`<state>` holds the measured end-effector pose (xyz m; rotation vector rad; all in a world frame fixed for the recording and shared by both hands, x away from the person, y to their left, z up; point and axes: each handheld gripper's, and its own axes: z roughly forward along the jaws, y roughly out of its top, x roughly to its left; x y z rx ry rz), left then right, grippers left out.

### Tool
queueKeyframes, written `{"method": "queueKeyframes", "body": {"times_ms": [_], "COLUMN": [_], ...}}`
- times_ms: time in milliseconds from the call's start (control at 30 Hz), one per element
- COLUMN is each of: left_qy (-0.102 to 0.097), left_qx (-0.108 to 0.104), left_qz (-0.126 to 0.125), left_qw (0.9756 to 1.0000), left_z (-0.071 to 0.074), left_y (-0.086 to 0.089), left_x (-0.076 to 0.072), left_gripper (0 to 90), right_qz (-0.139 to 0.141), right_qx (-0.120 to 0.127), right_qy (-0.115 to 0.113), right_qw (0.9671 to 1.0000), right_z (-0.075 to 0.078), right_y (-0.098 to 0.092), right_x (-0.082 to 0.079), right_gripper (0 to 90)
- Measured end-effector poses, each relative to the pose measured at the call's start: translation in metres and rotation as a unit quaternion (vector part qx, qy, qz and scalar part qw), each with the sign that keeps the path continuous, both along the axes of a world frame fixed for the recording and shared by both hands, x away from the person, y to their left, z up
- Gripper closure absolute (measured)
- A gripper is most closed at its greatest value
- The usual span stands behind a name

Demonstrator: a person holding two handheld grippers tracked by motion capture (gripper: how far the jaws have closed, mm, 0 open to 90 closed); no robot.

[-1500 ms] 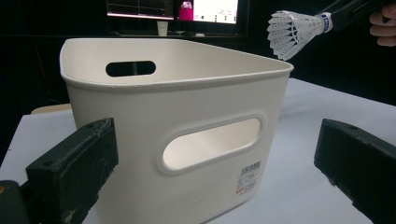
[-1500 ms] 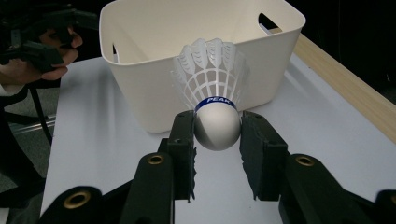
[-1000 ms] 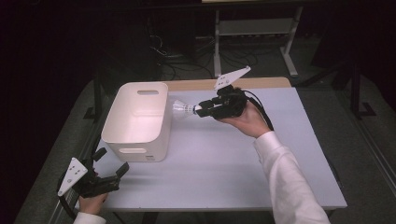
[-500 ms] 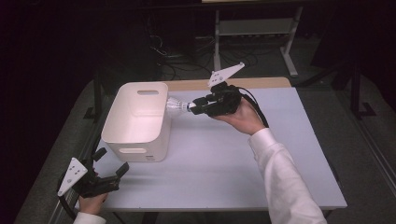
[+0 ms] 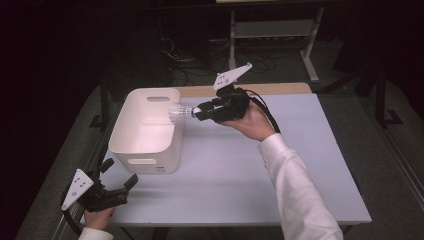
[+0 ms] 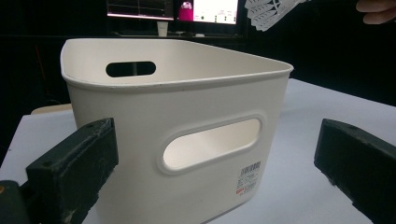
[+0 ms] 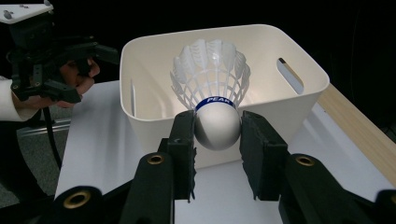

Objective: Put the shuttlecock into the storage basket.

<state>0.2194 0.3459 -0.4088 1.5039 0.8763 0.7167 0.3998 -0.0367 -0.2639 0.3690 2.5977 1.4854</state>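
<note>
One shuttlecock [image 7: 212, 100] sits clamped by its cork between my right gripper's [image 5: 200, 111] jaws. Since a second ago I've carried it toward 9 o'clock, so its feathers now overhang the white bin's [image 5: 131, 146] right rim; release looks close. My left gripper [image 5: 116, 186] waits wide open and empty at 7 o'clock. I read "PEAK" on the shuttlecock's blue band; the bin's sticker [image 6: 247, 178] is too small to read.

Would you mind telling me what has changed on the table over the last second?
The right tongs, shut on the shuttlecock by its white cork, carried it leftward and slightly up, so its feather skirt now reaches over the rim of the white bin. The grip on the shuttlecock is unchanged. The left tongs stayed open at the table's near left corner, and the bin has not moved.
</note>
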Motion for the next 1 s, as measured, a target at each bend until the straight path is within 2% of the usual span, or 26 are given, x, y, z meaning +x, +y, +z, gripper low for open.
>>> {"method": "queueKeyframes", "body": {"times_ms": [33,233,300,700,733,967,1000], "left_qy": [-0.003,-0.003,-0.004,-0.005,-0.005,-0.005,-0.006], "left_qx": [-0.006,-0.002,-0.002,-0.002,-0.002,-0.003,-0.003], "left_qz": [0.0,-0.001,-0.002,-0.002,-0.002,-0.001,-0.001], "left_qw": [1.0,1.0,1.0,1.0,1.0,1.0,1.0], "left_z": [0.0,-0.001,0.0,0.0,0.0,0.0,0.0], "left_y": [-0.001,0.0,0.001,0.001,0.001,0.001,0.001], "left_x": [0.0,0.001,0.001,0.0,0.0,0.0,0.0], "left_gripper": [0.0,0.0,0.0,0.0,0.0,0.0,0.0], "right_qz": [0.001,0.009,0.013,0.018,0.022,0.025,0.028], "right_qx": [0.0,0.001,-0.001,0.001,-0.003,-0.008,-0.009], "right_qy": [0.0,0.002,-0.004,-0.004,-0.01,-0.005,-0.011], "right_qw": [1.0,1.0,0.9999,0.9998,0.9997,0.9997,0.9995], "right_z": [0.001,0.003,0.002,0.007,0.007,0.007,0.006], "right_y": [0.002,0.013,0.015,0.028,0.029,0.039,0.041], "right_x": [0.0,0.0,0.001,0.003,0.004,0.005,0.006], "right_gripper": [65.1,65.1,65.1,65.0,65.1,65.1,65.0]}}
